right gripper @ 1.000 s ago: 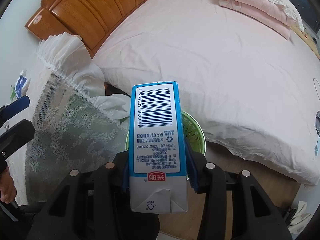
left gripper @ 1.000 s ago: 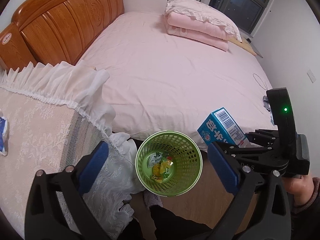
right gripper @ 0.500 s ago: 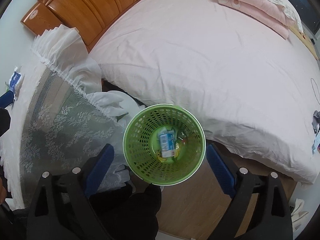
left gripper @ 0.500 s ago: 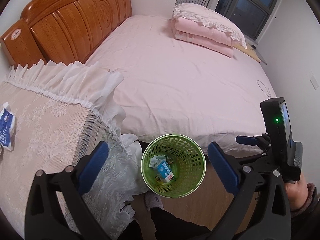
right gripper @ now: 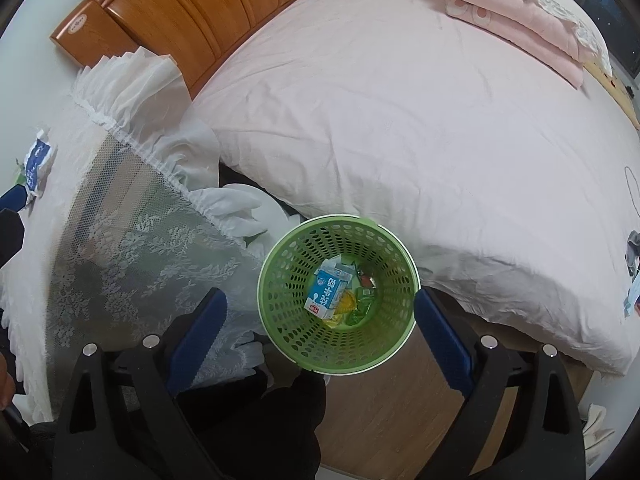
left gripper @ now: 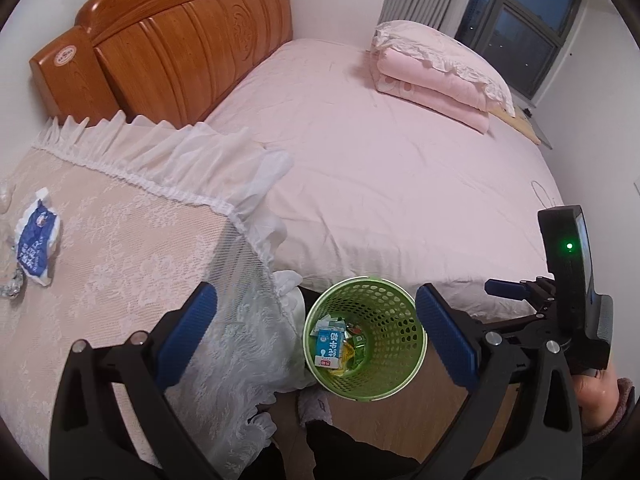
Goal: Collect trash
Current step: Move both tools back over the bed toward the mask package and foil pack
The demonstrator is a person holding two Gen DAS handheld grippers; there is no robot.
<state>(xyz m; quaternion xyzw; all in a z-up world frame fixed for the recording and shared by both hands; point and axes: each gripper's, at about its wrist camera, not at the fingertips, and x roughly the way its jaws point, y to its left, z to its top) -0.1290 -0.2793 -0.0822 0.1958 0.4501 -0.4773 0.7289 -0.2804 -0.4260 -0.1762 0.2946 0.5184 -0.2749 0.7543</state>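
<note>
The right gripper [right gripper: 320, 320] stands wide open and empty directly above the green basket [right gripper: 280, 320]; its blue pads [right gripper: 200, 320] are spread to both sides of the basket rim. The left gripper [left gripper: 316, 332] is also wide open and holds nothing, with the basket just in front of it and a little to the right.

Inside the basket lies the milk carton [right gripper: 327, 293], on its side, on top of yellow and green wrappers [right gripper: 352, 306]. One second ago this carton was clamped upright in the right gripper over the basket; half a second ago it was already down inside, and now it rests there in the same pose, so the release is complete.

Left of the basket, on the lace-covered table [left gripper: 120, 240], there is a crumpled blue and white wrapper [left gripper: 37, 246], well apart from the basket. I judge this is the next piece of trash. It looks very light, thin and soft, and probably a little slippery, so it will fold under the pads. The best hold seems to be at a raised crumpled edge, pinching from above, without catching the lace under it.

Beyond the basket is the pink bed [left gripper: 400, 160].
</note>
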